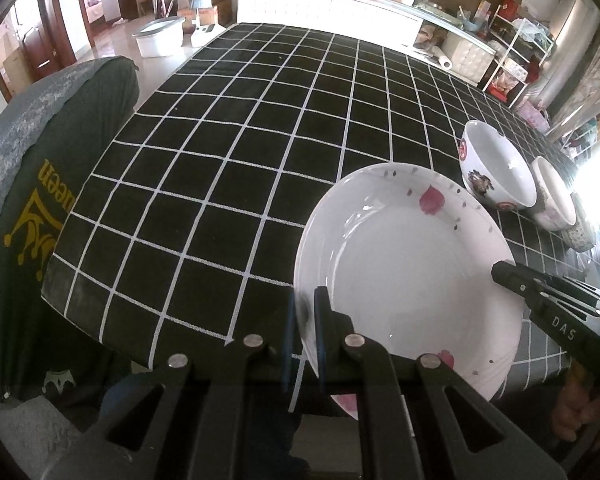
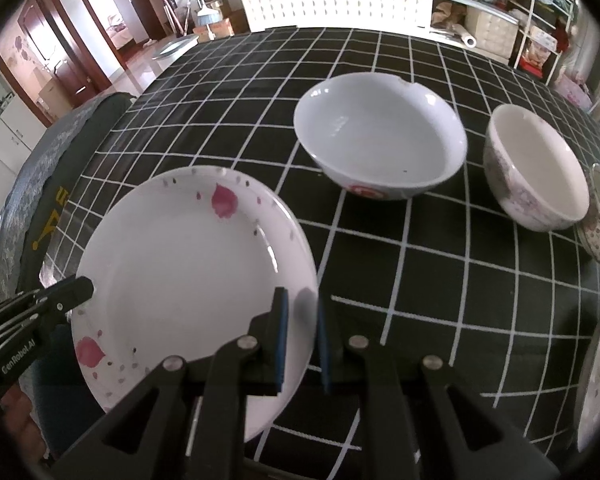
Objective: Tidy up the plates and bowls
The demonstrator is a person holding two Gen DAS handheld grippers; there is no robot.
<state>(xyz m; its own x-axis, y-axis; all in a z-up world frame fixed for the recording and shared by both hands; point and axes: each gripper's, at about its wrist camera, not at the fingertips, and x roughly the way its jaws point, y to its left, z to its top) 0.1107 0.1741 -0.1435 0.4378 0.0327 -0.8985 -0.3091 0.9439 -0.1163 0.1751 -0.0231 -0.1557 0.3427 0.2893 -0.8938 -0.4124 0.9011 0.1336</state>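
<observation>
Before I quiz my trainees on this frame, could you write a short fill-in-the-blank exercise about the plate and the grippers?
1. The white plate has ____ petals printed on it.
2. The plate is gripped at its rim by ____ grippers, the left gripper and the right gripper.
3. The tablecloth is black with ____ grid lines.
4. Beyond the plate, the nearest bowl stands ____.

Missing words: pink; two; white; upright
</observation>
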